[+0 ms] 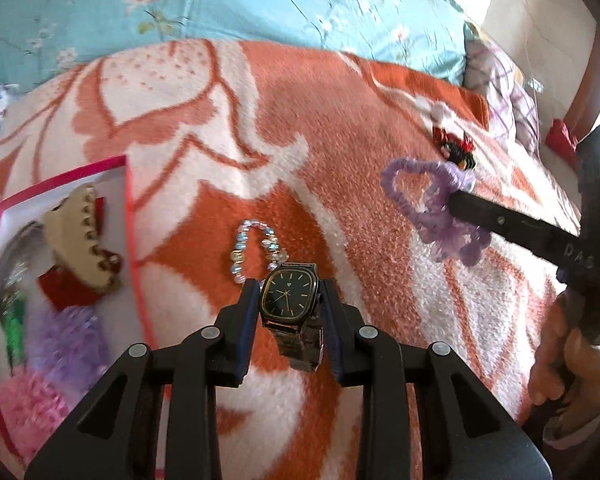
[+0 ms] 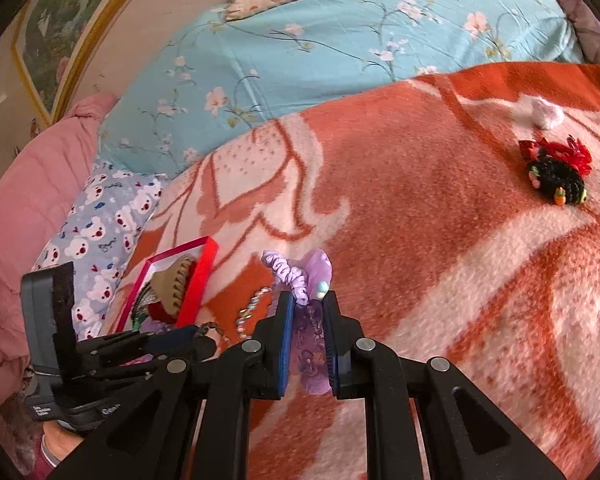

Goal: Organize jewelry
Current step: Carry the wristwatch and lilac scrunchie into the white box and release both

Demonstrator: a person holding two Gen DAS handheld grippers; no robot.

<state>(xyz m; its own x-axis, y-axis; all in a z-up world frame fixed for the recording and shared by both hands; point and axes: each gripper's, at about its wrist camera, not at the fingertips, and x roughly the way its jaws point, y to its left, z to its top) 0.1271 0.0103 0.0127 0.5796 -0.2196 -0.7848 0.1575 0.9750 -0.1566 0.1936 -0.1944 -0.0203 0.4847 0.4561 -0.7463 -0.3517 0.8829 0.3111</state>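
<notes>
My left gripper (image 1: 289, 294) is shut on a dark-faced wristwatch (image 1: 289, 295), held above the orange blanket. A clear bead bracelet (image 1: 256, 250) lies on the blanket just beyond it. My right gripper (image 2: 307, 304) is shut on a purple hair tie with a flower (image 2: 306, 276); it also shows in the left wrist view (image 1: 436, 208). A pink-rimmed box (image 1: 130, 216) at the left holds a beige claw clip (image 1: 86, 236), red, purple, pink and green pieces. The box also shows in the right wrist view (image 2: 204, 276).
A black and red hair ornament (image 2: 556, 176) and a small white-pink pompom (image 2: 546, 114) lie on the orange and white blanket (image 2: 420, 200) at the far right. A blue floral quilt (image 2: 320, 48) and pillows lie behind.
</notes>
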